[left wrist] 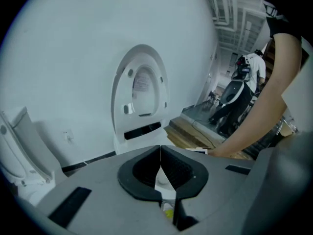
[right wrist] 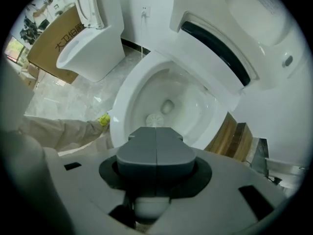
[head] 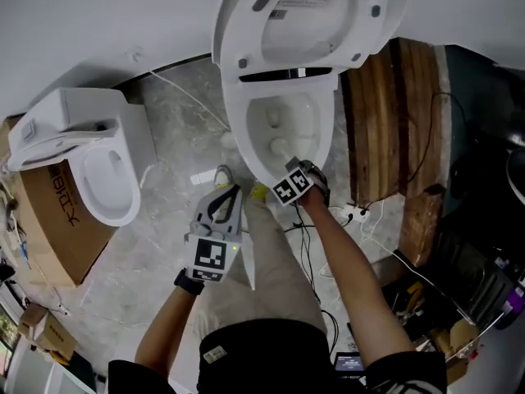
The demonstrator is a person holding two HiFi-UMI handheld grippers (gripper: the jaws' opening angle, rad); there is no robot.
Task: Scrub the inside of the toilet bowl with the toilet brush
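Two toilets: one lid-up toilet bowl (head: 235,134) at upper centre, a second toilet (head: 131,199) at left. One toilet brush (right wrist: 155,120) has its head low inside the centre bowl, the right gripper (head: 295,167) clenched on its handle. The left gripper (head: 225,195), at centre frame, is closed and empty.

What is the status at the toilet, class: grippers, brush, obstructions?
Left gripper shut, empty. Right gripper shut on toilet brush, head inside toilet bowl. Seat raised, nothing blocking.

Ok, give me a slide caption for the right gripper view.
Right gripper shut on the toilet brush, its head low inside the open toilet bowl.
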